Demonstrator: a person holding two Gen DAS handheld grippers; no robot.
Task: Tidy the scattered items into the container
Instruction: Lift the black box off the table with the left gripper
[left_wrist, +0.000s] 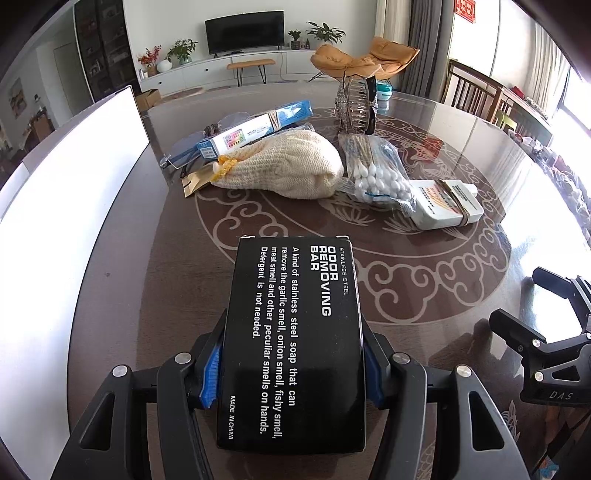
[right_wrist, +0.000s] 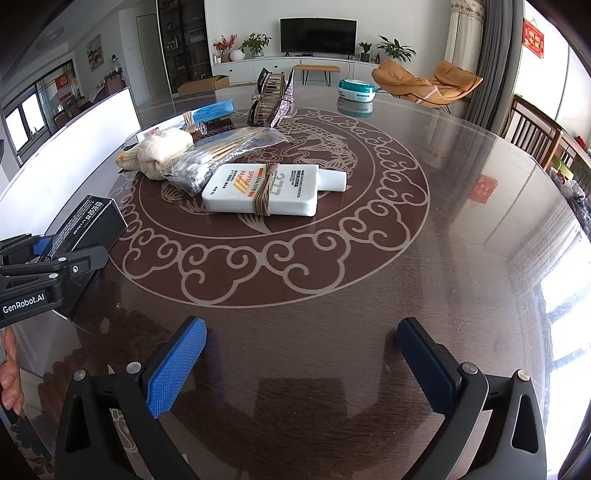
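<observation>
My left gripper (left_wrist: 293, 369) is shut on a black box (left_wrist: 295, 332) printed "ODOR REMOVING BAR", with its blue pads pressing on both long sides. The box hangs just above the table; in the right wrist view the black box (right_wrist: 92, 221) and the left gripper (right_wrist: 55, 254) are at the left edge. The white container (left_wrist: 74, 192) stands on the left. My right gripper (right_wrist: 301, 343) is open over bare table, with nothing between its fingers. A cream knitted pouch (left_wrist: 288, 166), a bag of cotton swabs (left_wrist: 376, 173) and a white sunscreen bottle (right_wrist: 266, 190) lie scattered mid-table.
A blue-and-white boxed tube (left_wrist: 255, 129) lies across clear glasses (left_wrist: 192, 147) behind the pouch. Hair claw clips (left_wrist: 358, 103) stand farther back, and a teal round case (right_wrist: 356, 88) sits at the far edge. Wooden chairs (right_wrist: 535, 129) line the right side.
</observation>
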